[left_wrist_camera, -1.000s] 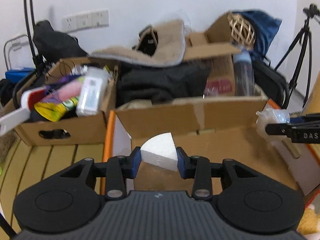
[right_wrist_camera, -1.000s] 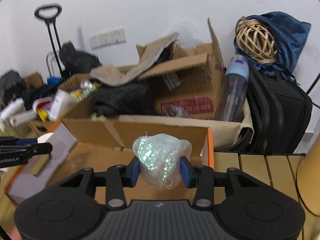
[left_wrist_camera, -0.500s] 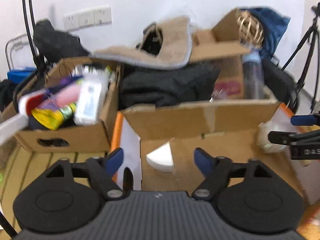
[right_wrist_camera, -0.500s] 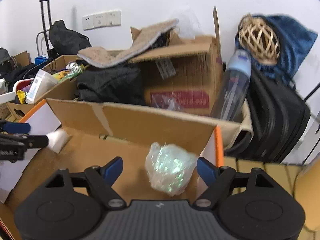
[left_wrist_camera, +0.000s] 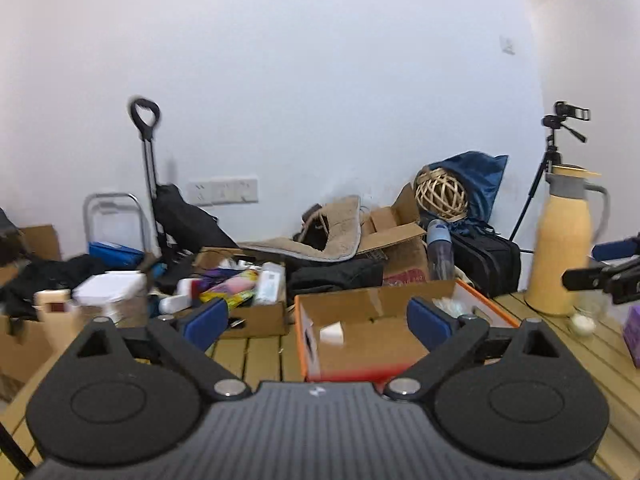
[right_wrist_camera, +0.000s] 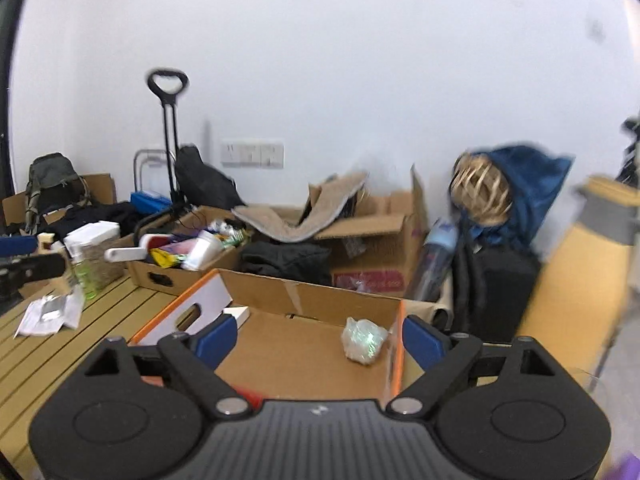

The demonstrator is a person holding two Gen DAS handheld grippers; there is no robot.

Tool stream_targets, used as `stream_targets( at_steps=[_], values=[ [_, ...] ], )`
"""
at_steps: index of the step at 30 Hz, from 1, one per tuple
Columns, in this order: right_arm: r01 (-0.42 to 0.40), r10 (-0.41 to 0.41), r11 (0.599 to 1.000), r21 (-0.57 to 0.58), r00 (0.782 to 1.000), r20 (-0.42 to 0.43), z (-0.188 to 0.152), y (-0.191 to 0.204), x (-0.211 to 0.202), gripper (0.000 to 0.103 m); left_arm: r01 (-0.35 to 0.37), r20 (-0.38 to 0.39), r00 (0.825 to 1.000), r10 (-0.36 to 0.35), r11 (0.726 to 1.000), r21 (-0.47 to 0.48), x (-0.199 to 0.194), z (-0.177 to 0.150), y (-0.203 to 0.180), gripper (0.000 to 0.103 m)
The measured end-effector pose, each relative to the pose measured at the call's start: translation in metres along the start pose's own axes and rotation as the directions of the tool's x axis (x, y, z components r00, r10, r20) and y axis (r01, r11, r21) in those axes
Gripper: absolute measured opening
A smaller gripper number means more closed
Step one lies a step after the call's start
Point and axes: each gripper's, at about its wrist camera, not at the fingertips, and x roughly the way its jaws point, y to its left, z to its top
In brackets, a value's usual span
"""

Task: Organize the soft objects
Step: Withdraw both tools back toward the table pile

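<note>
In the left wrist view, the left gripper (left_wrist_camera: 316,318) has just spread its jaws wide and let go of the white foam wedge (left_wrist_camera: 332,334), which now lies at the left wall of the orange-edged cardboard box (left_wrist_camera: 486,306); the gripper has pulled back and up from it. In the right wrist view, the right gripper (right_wrist_camera: 318,336) has likewise opened, empty, and the iridescent crinkled bag (right_wrist_camera: 364,340) it clamped a second ago rests in the box's far right corner.
</note>
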Motion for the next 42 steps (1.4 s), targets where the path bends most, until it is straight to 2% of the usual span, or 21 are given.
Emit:
stream_targets(
  at_steps=[4, 7, 10, 12, 15, 17, 19, 21, 26, 30, 35, 42],
  values=[
    [0.002, -0.003, 1.0, 0.024, 0.997, 0.071, -0.046, 0.029, -0.088, 0.09, 0.037, 0.049, 0.998, -0.036, 0.999, -0.03, -0.094, -0.035, -0.008, 0.103],
    [-0.009, 0.002, 0.998, 0.057, 0.993, 0.119, -0.087, 0.05, -0.149, 0.097, 0.029, 0.065, 0.997, -0.029, 0.999, -0.013, -0.149, -0.06, -0.016, 0.103],
    [0.048, -0.052, 0.998, 0.028, 0.987, 0.151, -0.124, 0.07, -0.204, 0.098, 0.023, 0.101, 0.995, -0.024, 1.0, 0.012, -0.207, -0.085, -0.024, 0.103],
    [0.039, -0.047, 0.998, 0.047, 0.983, 0.177, -0.144, 0.081, -0.238, 0.099, 0.02, 0.127, 0.992, -0.02, 1.0, 0.005, -0.241, -0.1, -0.028, 0.103],
    [-0.003, -0.021, 0.993, 0.115, 0.977, 0.214, -0.172, 0.094, -0.277, 0.102, 0.017, 0.119, 0.993, -0.01, 0.998, -0.059, -0.287, -0.124, -0.035, 0.103],
    [-0.021, 0.002, 0.995, 0.094, 0.979, 0.204, -0.189, 0.107, -0.296, 0.102, 0.002, 0.131, 0.991, 0.005, 0.998, -0.059, -0.314, -0.141, -0.042, 0.103],
    [0.012, -0.023, 0.998, 0.057, 0.98, 0.2, -0.2, 0.119, -0.314, 0.102, -0.038, 0.155, 0.987, 0.039, 0.999, -0.015, -0.339, -0.155, -0.049, 0.103],
    [0.033, -0.044, 0.998, 0.05, 0.975, 0.216, -0.211, 0.131, -0.332, 0.103, -0.044, 0.167, 0.985, 0.044, 0.999, -0.007, -0.359, -0.164, -0.051, 0.103],
    [0.066, -0.087, 0.994, 0.092, 0.964, 0.253, -0.241, 0.152, -0.38, 0.103, -0.035, 0.14, 0.989, 0.042, 0.998, -0.052, -0.386, -0.18, -0.047, 0.103],
    [0.027, -0.051, 0.993, 0.114, 0.975, 0.217, -0.261, 0.165, -0.402, 0.103, -0.013, 0.098, 0.995, 0.018, 0.999, -0.046, -0.403, -0.191, -0.049, 0.103],
    [-0.047, 0.032, 0.994, 0.104, 0.989, 0.141, -0.283, 0.177, -0.408, 0.103, -0.002, 0.025, 1.0, 0.003, 0.999, -0.034, -0.408, -0.204, -0.053, 0.103],
    [-0.037, 0.024, 0.994, 0.107, 0.992, 0.122, -0.285, 0.178, -0.404, 0.103, 0.029, -0.038, 0.999, -0.032, 0.997, -0.07, -0.397, -0.205, -0.052, 0.103]
  ],
)
